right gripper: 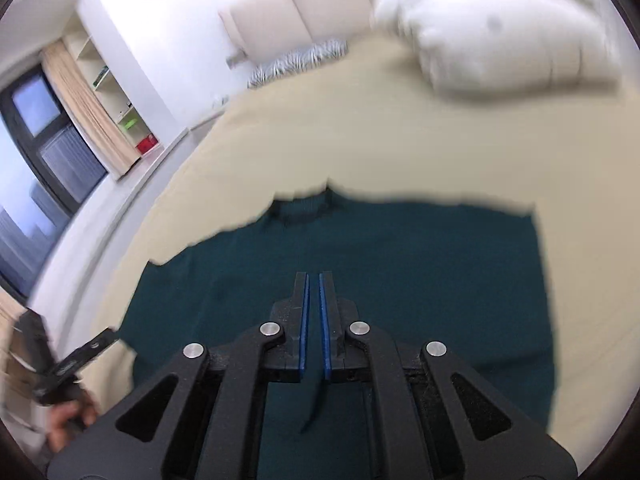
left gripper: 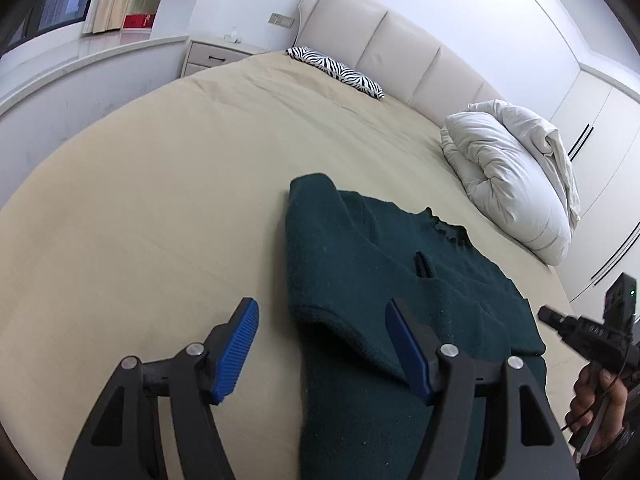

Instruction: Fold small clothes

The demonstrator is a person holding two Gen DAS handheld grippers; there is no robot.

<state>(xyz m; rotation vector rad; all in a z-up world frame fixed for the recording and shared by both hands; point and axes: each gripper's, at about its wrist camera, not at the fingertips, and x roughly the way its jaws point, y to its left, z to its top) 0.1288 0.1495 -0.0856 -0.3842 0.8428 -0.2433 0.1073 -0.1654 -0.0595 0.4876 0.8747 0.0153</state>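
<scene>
A dark green sweater (left gripper: 380, 280) lies on the beige bed sheet (left gripper: 160, 200), its left side folded over the body. My left gripper (left gripper: 320, 312) is open and empty, its blue pads (left gripper: 236, 348) apart above the sweater's left folded edge. In the right wrist view, which is blurred, the sweater (right gripper: 400, 260) lies flat with its collar at the far side. My right gripper (right gripper: 314, 280) hovers over the sweater's middle with its blue pads nearly together, a narrow gap between them, holding nothing. It also shows in the left wrist view (left gripper: 580, 328), at the right edge.
A white bundled duvet (left gripper: 516, 176) lies at the bed's right side. A zebra-print pillow (left gripper: 336, 70) rests by the padded headboard (left gripper: 400, 40). A nightstand (left gripper: 216, 54) and a white ledge (left gripper: 80, 64) stand to the left. Wardrobe doors (left gripper: 600, 128) are at the right.
</scene>
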